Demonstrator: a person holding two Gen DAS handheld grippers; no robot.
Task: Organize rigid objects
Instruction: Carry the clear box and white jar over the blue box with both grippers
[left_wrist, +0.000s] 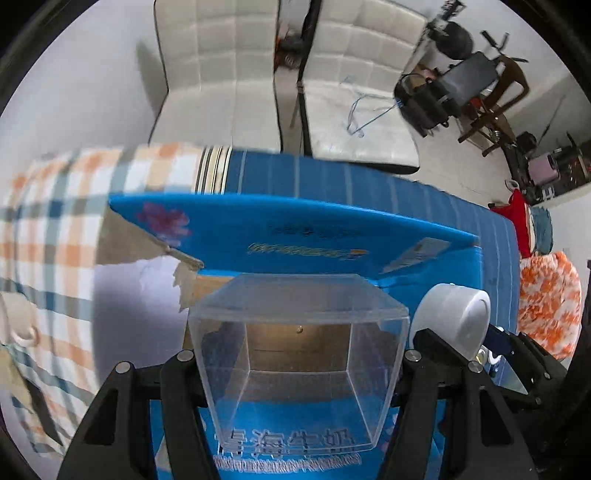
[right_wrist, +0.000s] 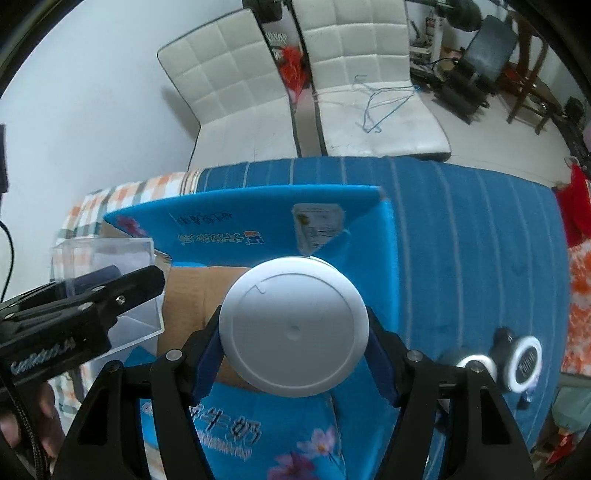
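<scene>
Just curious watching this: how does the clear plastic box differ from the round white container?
The clear square plastic box is see-through with flat walls; the round white container is opaque and curved. The left gripper holds the box, the right gripper the container. Both hang above the open blue cardboard carton.

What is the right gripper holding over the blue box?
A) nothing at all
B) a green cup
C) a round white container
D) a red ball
C: in the right wrist view the right gripper has its blue pads pressed on both sides of a round white container, above the open blue cardboard box.
</scene>
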